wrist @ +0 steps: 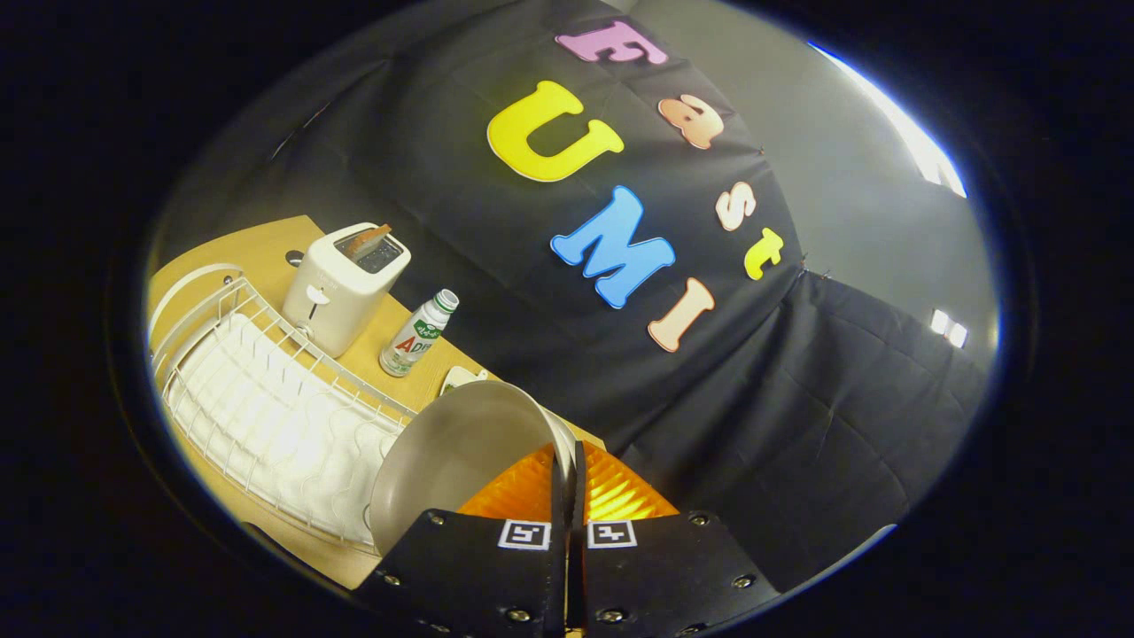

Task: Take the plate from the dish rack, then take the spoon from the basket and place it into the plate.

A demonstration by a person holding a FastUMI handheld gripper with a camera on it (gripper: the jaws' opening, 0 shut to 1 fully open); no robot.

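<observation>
Plate [452, 452], pale and shallow, was held edge-on in the gripper [568, 483]: its rim ran up between the two fingers, which were drawn nearly together and pressed on it from both sides, so the claw was clenched on the plate. The plate's hollow face turned toward the rack side, and the dish hung tilted, raised off the wires.

Each finger carried a small square black-and-white marker at its base; these were patterns, not writing.

Just beside and below the plate lay the dish rack [266, 399], white wire, with a white ribbed liner inside it. It sat on a light wooden table [257, 244]. Whether the plate's lower edge touched the rack could not be told.

Beyond the plate's upper rim, a small white item [461, 378] peeked out on the table; too little showed to name it.

Further along the table stood a small bottle [416, 335], white cap, green-and-white label, leaning in view. A large red letter "A" was legible on the label; the rest was too small to make out.

Next to it, against the rack's far rail, sat a white toaster [341, 288] with a brown slice of toast [366, 240] standing up out of one slot.
</observation>
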